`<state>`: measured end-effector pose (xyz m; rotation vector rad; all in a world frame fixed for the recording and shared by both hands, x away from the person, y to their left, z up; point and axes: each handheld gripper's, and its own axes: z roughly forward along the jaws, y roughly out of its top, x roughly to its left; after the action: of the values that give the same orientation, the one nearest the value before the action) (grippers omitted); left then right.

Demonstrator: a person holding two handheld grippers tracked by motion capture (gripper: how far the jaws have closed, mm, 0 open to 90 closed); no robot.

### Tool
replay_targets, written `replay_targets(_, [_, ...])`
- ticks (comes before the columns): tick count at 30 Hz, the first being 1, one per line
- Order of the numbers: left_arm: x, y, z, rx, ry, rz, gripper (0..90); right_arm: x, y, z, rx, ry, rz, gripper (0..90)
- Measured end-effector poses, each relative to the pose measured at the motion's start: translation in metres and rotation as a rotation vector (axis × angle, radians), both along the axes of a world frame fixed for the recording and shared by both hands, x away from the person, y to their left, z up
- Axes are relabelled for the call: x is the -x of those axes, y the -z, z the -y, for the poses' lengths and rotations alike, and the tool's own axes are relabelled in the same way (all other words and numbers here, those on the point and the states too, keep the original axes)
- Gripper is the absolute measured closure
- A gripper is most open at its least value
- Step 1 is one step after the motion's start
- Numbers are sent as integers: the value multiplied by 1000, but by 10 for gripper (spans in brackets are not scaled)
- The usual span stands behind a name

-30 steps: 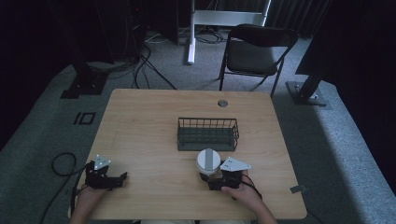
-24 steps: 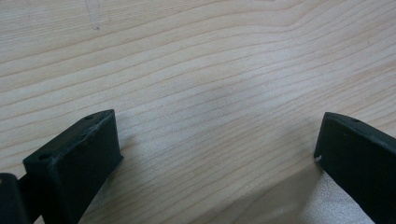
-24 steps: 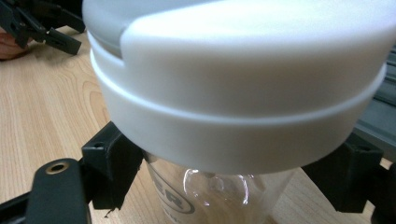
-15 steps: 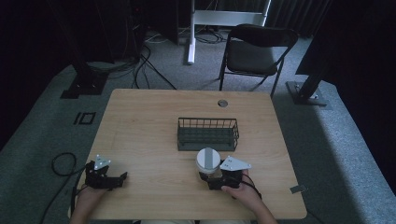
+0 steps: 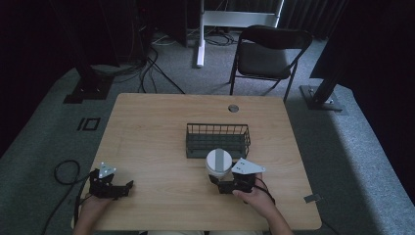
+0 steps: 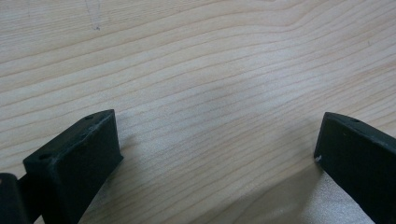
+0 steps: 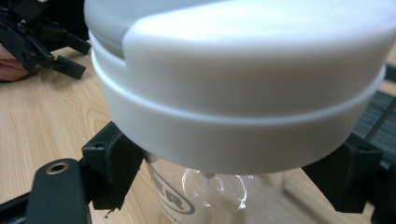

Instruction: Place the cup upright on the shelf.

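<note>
A clear plastic jar [image 5: 219, 162] with a white lid and a grey patch on top stands just in front of the wire basket [image 5: 218, 127]. My right gripper [image 5: 221, 175] is shut on the clear body of the jar [image 7: 219, 196], its jaws pressed to either side right under the lid [image 7: 233, 88]. A hand holds this gripper from the near edge. At the table's near left, my left gripper [image 5: 126, 189] lies on the wood, open, with bare table between its jaws [image 6: 215, 158]. The left gripper [image 7: 39, 39] also appears far off in the right gripper view.
The dark wire basket [image 7: 380, 119] sits mid-table, just beyond the jar. A round cable grommet [image 5: 233, 107] is set near the far edge. A folding chair [image 5: 266, 54] stands behind the table, and a cable [image 5: 63, 171] loops off the near left corner.
The jar in my right gripper has shifted slightly away from the person, toward the basket. The left gripper has stayed put.
</note>
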<state>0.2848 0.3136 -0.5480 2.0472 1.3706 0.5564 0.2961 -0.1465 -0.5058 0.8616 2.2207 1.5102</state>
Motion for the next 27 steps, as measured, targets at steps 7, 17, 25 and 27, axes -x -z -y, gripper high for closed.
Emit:
replay_targets(7, [0, 0, 0, 0, 0, 0, 5, -6, -19, -3, -22, 10, 29, 183])
replay_targets(17, [0, 0, 0, 0, 0, 0, 5, -19, -43, -4, -31, 62, 71, 183])
replay_targets(25, [0, 0, 0, 0, 0, 0, 5, -33, -58, -4, -36, 152, 85, 183])
replay_targets(27, [0, 0, 0, 0, 0, 0, 5, -38, -61, -4, -40, 177, 82, 183])
